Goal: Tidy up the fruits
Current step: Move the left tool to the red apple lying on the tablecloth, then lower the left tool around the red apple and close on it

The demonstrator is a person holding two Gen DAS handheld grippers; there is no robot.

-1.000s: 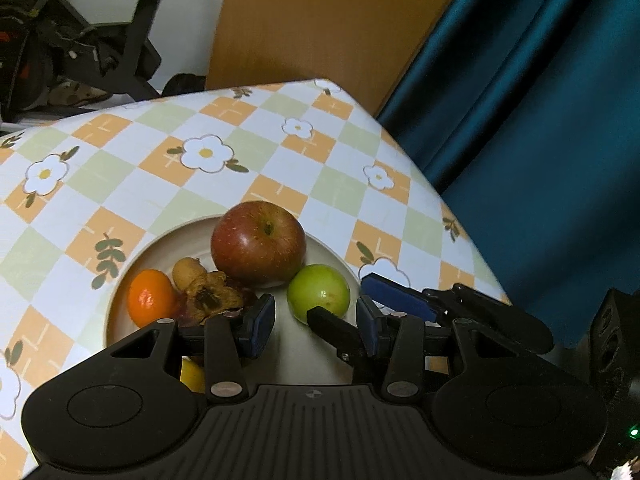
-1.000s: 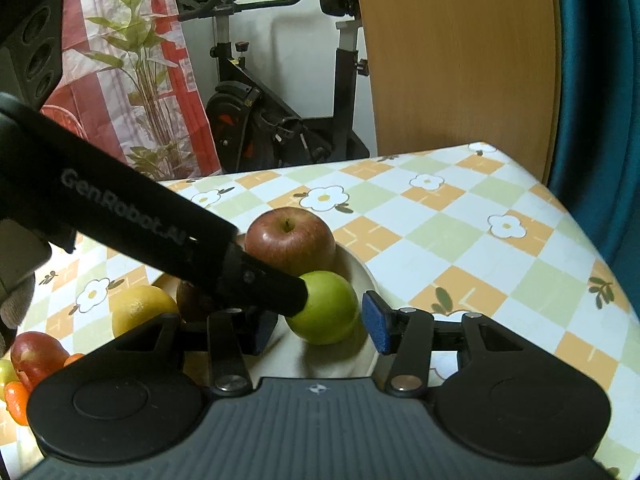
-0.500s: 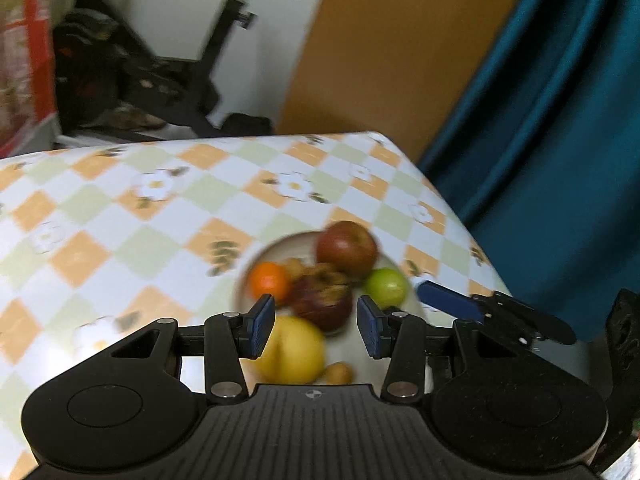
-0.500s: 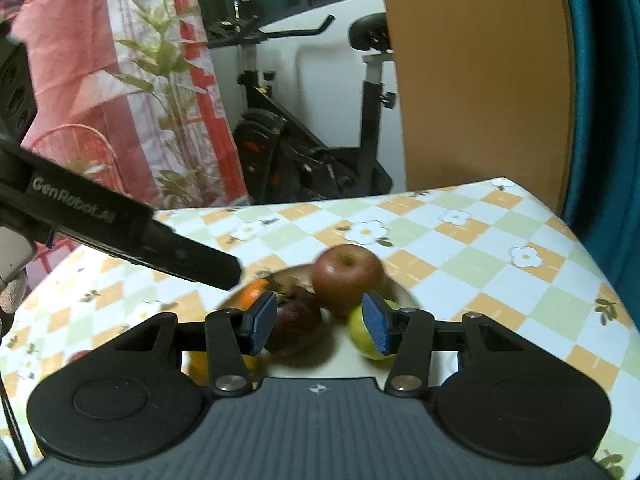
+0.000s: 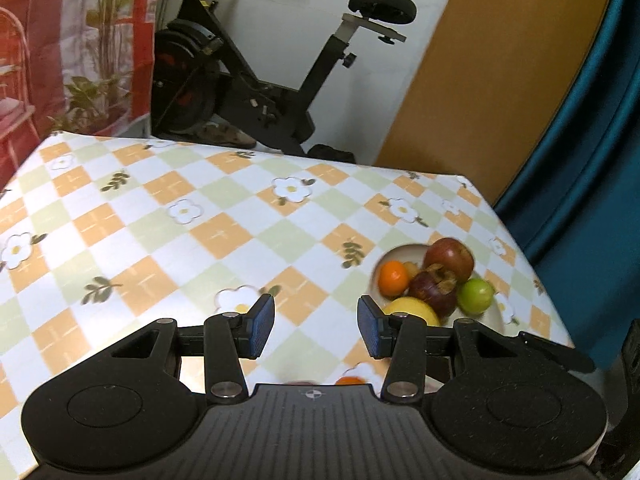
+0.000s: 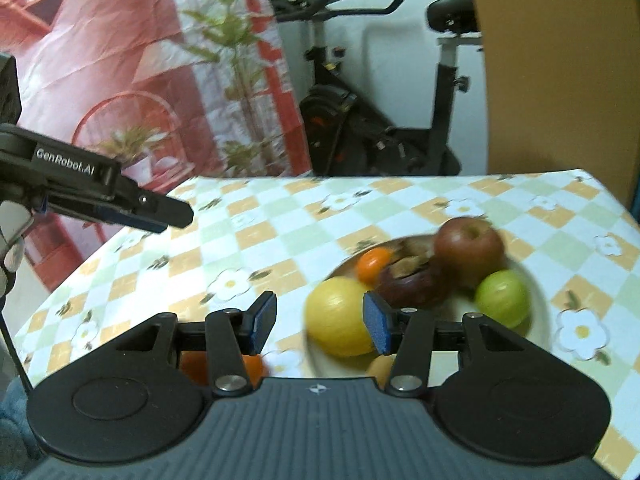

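A table (image 5: 168, 216) is covered by a checked cloth printed with flowers. Behind it, an exercise bike (image 5: 256, 80) is parked against a white wall (image 5: 288, 12). A brown panel (image 5: 488, 72) and a teal curtain (image 5: 592, 168) are seen to the right, a red patterned hanging (image 6: 132, 60) to the left.

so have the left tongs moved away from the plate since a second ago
Yes. The left tongs have backed off and swung left: the plate, earlier right between the fingers, now sits small at right, with bare tablecloth ahead.
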